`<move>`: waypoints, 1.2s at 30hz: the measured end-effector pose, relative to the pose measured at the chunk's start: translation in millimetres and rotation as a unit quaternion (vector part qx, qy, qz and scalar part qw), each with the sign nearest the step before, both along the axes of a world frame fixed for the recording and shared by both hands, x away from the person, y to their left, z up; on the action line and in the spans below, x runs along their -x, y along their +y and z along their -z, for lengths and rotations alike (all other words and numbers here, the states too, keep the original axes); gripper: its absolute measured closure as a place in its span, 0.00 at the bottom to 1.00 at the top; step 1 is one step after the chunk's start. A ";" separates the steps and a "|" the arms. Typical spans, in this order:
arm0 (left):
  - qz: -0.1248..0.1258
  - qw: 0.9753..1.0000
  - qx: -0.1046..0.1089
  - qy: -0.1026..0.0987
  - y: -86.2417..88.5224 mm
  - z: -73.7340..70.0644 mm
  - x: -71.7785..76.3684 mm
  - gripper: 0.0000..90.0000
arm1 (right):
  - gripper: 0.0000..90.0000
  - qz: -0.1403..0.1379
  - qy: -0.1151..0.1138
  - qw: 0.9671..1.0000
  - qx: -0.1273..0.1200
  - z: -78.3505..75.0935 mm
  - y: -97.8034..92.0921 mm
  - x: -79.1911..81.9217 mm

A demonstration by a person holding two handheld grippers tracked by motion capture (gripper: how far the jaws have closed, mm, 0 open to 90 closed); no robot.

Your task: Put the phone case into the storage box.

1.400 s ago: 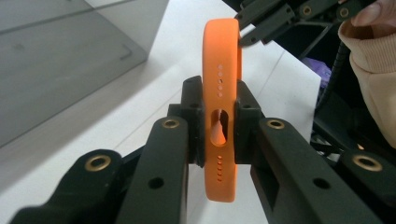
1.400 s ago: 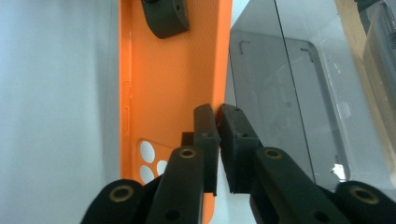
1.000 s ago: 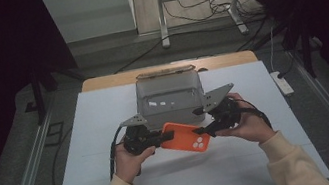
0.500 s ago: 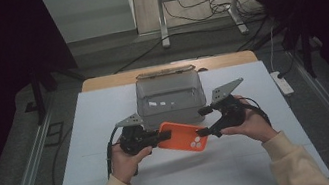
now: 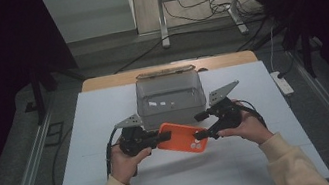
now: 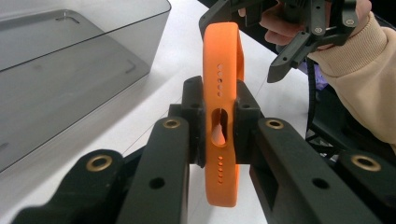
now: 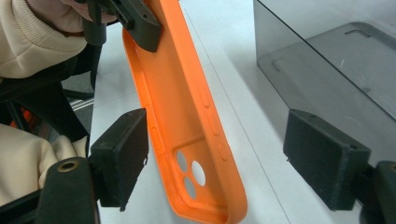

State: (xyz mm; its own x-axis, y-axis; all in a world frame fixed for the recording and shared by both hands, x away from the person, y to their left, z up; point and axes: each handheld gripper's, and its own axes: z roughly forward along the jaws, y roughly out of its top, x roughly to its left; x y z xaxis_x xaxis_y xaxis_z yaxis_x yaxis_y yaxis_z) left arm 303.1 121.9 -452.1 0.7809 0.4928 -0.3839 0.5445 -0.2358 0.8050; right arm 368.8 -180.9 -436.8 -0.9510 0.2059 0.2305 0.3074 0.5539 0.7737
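Observation:
An orange phone case (image 5: 182, 137) hangs just above the white table (image 5: 105, 112), in front of a clear grey bin (image 5: 169, 96). My left gripper (image 5: 157, 137) is shut on the case's bottom end; in the left gripper view, the pads clamp the case (image 6: 222, 93) on edge. My right gripper (image 5: 200, 126) stands open around the camera-hole end. In the right gripper view the case (image 7: 187, 121) passes between the two pads (image 7: 121, 154) without touching the right one, and the left gripper (image 7: 135, 21) grips the far end.
The bin (image 6: 70, 70) is empty, and its wall (image 7: 336, 60) stands close to my right gripper's outer pad. A wooden board (image 5: 164, 72) lies behind the bin. A power strip (image 5: 283, 82) sits by the table's right edge. Sleeved forearms come in from the bottom.
Both hands have shifted only slightly. The case stays held between them in front of the bin, and the right gripper's grey plate has tipped a little.

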 end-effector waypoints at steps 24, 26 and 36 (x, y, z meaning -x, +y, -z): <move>0.015 1.000 -0.002 -0.003 -7.8 1.6 1.9 0.89 | 0.53 -0.030 0.047 0.998 -0.024 6.2 11.0 -0.6; 0.016 1.000 -0.003 -0.004 -8.5 1.8 2.1 0.89 | 0.56 -0.034 0.052 0.998 -0.025 7.1 11.7 -0.9; 0.024 1.000 -0.002 -0.008 -11.9 2.6 3.5 0.89 | 0.74 -0.051 0.073 0.996 -0.016 10.0 14.9 0.0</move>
State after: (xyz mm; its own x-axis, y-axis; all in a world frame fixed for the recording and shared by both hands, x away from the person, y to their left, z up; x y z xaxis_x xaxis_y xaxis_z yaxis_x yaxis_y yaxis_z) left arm 299.6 109.9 -454.7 0.8097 0.4556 -0.3699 0.5199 -0.2646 0.8122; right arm 368.8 -166.1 -446.8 -0.9223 0.0994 0.3734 0.3613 0.5642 0.7424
